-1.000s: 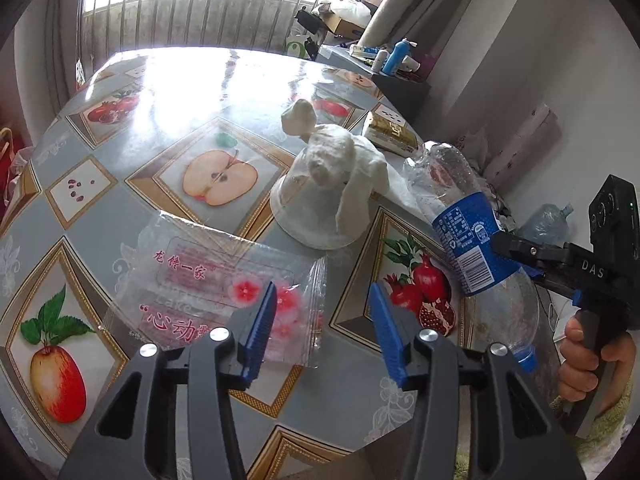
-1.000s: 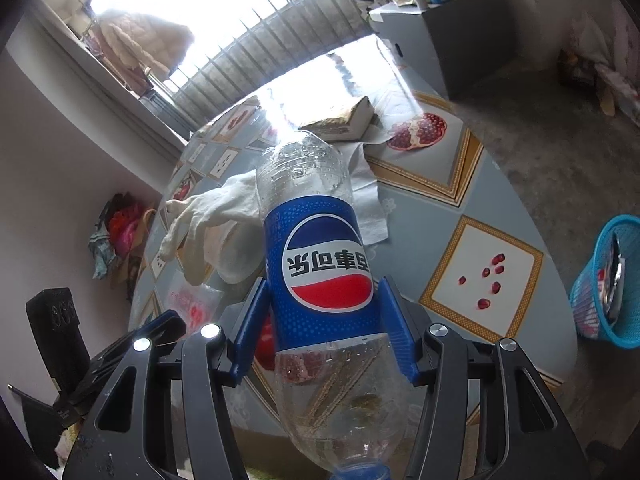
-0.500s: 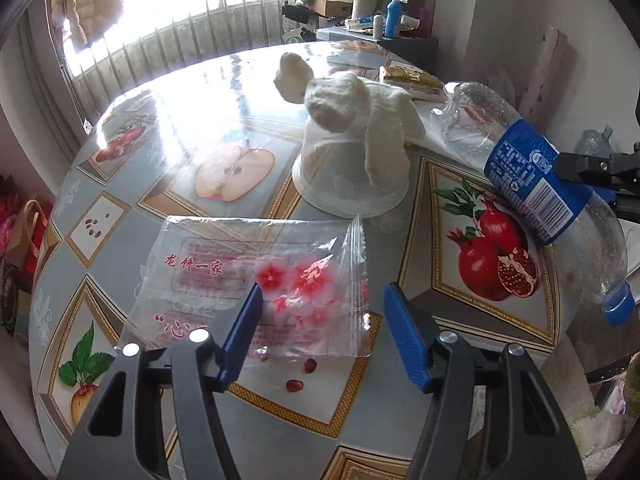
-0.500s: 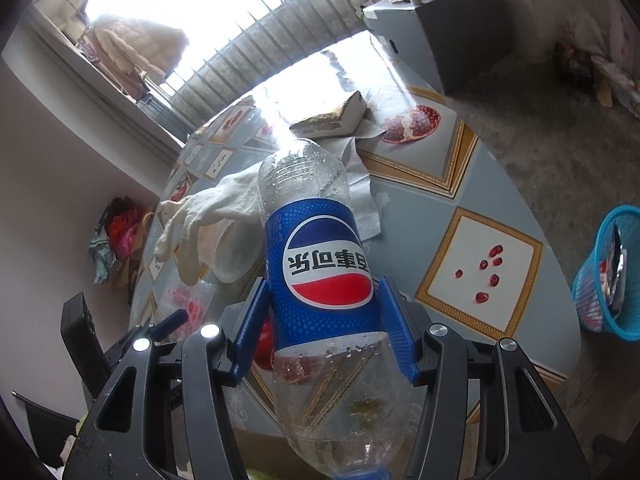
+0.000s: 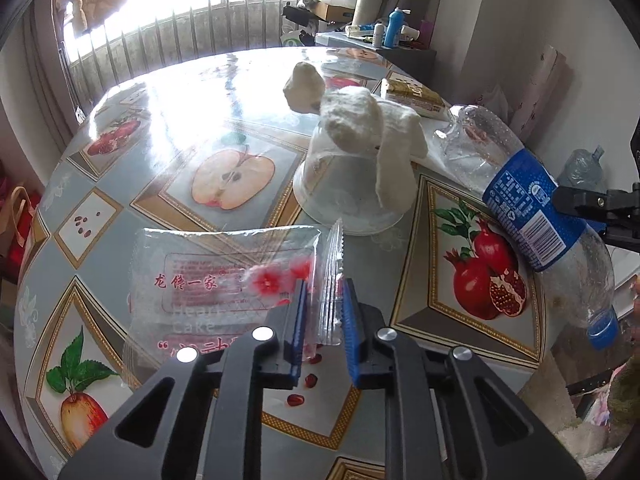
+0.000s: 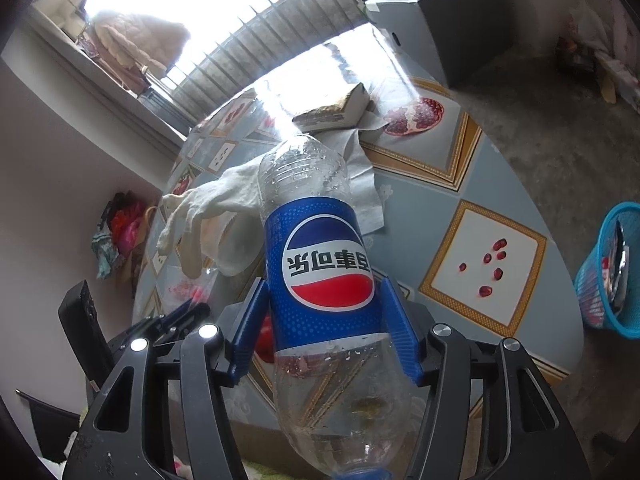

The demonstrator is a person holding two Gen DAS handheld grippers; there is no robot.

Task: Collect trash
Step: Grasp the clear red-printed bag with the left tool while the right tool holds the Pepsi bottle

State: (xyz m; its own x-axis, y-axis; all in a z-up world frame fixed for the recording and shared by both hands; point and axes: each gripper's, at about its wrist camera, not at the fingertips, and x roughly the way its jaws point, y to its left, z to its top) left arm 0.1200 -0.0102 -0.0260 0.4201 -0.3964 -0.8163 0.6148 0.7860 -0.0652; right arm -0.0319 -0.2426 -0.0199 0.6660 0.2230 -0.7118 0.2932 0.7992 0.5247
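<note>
a person's left gripper (image 5: 323, 322) closes on the crinkled right edge of a clear plastic wrapper (image 5: 224, 280) lying flat on the fruit-print table (image 5: 168, 128); the film stands up between the blue pads, which look close to pinching it, though a firm clamp is not yet certain. the rest of the wrapper spreads to the left of the jaws, its long axis running across the view, so a lift will likely drag the sheet up by this one edge. the left hand is plainly the nearer one to it.

just beyond the wrapper sits an upturned clear plastic bowl (image 5: 344, 204) with a white cloth (image 5: 372, 128) draped over its top; nothing can be made out inside. beyond the bowl lies a tan packet (image 5: 412, 98).

to the right of the wrapper, the right gripper (image 6: 326, 328) holds an upside-down cola bottle (image 6: 320, 264) by its blue label, cap toward the camera, jaws easing slightly apart with the pads still against the label. it looks near empty, a little residue by the neck.

far off the table edge, a blue basket (image 6: 624, 264) stands on the floor, already holding some dark rubbish.
</note>
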